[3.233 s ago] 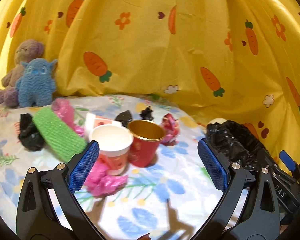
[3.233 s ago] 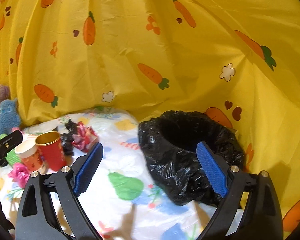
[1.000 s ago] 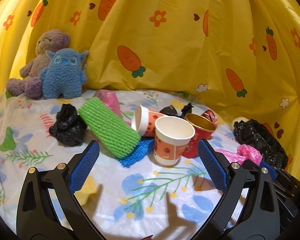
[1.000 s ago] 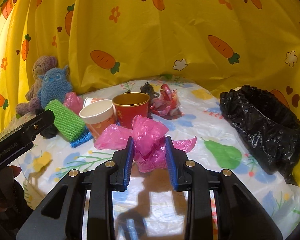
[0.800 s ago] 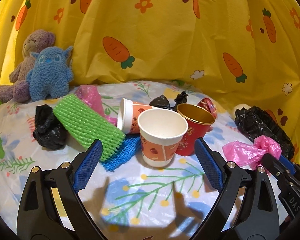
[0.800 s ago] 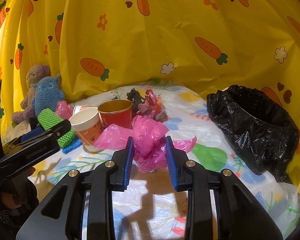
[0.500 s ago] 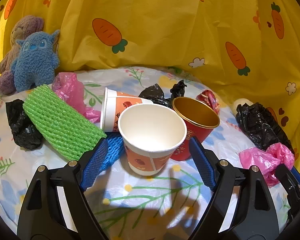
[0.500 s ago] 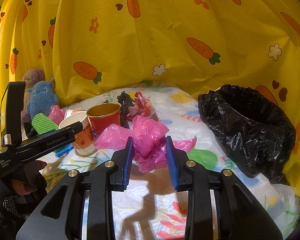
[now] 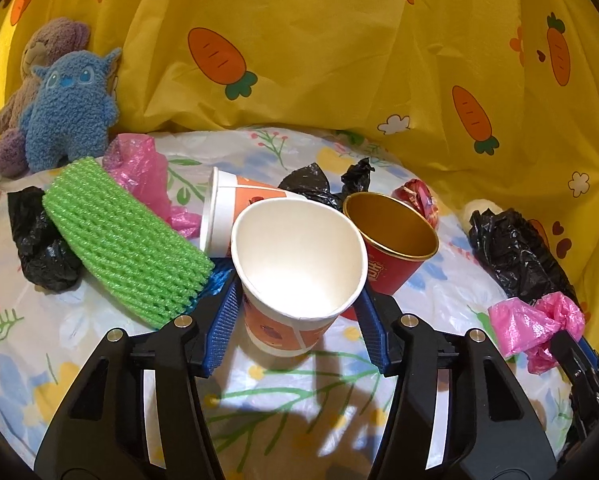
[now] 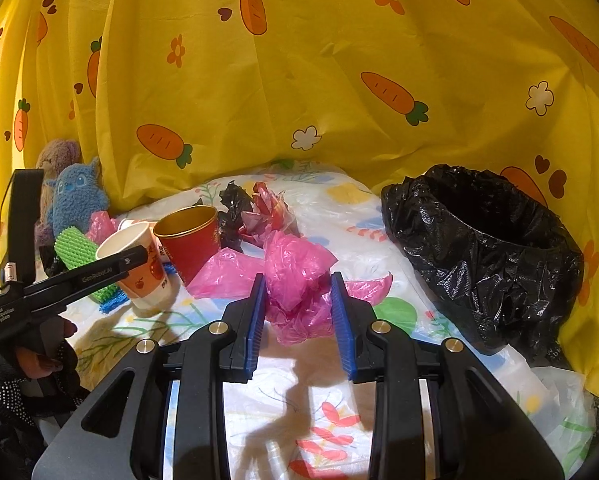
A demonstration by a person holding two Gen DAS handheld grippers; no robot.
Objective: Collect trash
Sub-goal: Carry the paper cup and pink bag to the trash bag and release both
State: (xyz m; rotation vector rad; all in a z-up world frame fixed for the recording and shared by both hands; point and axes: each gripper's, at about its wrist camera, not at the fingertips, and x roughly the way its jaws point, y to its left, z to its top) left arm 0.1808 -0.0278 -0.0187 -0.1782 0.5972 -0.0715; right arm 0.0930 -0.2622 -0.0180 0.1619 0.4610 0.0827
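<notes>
Your left claw (image 9: 295, 320) is squeezing the white paper cup (image 9: 297, 268); its blue pads (image 9: 219, 330) press on both sides. A green foam net (image 9: 127, 240) lies just left of it, a red cup (image 9: 391, 248) just right. Your right claw (image 10: 298, 312) is clenched on a pink plastic bag (image 10: 299, 272). The black trash bag (image 10: 487, 256) sits open to its right.
</notes>
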